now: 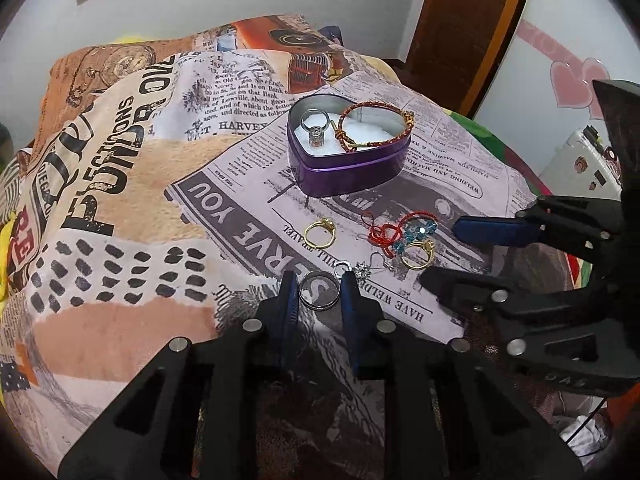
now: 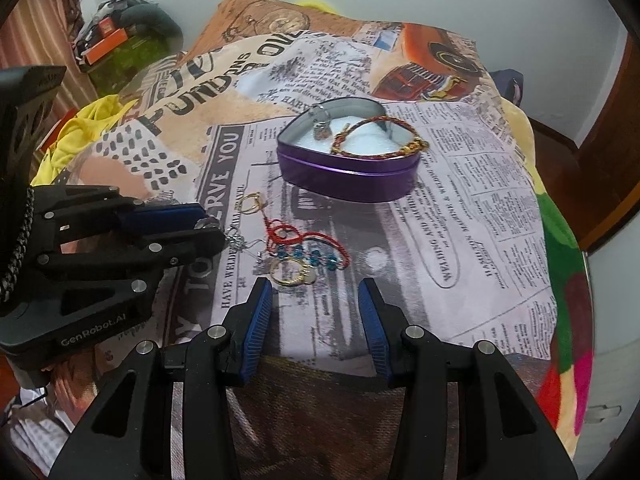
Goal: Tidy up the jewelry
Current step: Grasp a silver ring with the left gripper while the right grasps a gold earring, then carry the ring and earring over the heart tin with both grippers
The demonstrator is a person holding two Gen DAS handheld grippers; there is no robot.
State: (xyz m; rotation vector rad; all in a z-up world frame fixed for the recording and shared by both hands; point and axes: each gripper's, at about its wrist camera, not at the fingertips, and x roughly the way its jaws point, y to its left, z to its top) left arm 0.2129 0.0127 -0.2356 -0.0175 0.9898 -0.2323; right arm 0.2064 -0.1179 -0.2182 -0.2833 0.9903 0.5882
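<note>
Silver ring sits between left tongs, touching both pads.

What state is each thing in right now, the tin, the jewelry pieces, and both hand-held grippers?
Heart tin: lid off, holding a silver ring and braided bracelet.
Dark band ring: flat on the blanket, between the left hand-held gripper's fingers.
Right hand-held gripper: open, empty.
Gold rings: loose on the blanket.
Red cord charm: loose, tangled.
</note>
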